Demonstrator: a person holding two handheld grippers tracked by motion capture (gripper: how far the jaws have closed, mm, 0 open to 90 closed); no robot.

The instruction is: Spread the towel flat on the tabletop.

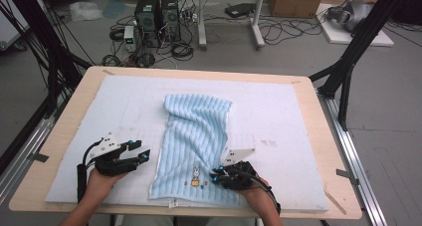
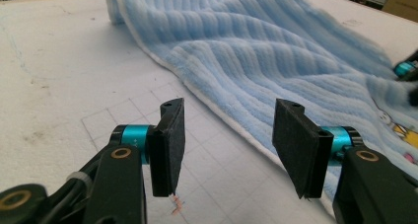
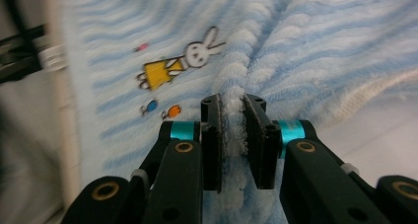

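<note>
right tool (image 3: 231, 130) (clamped) on towel (image 3: 305, 51)

A: What lies ahead of the left gripper (image 2: 224, 150)?

B: Bare white foam mat (image 1: 99, 116) under and between its parted jaws; nothing blocks it there. Just beyond its right jaw runs the edge of the light-blue ribbed terry towel (image 1: 196, 131).

A: And around the right gripper (image 3: 231, 130)?

B: A raised fold of that towel is pinched between its jaws, with rumpled ridges ahead. To its right the mat on the desk (image 1: 64, 131) lies open.
</note>
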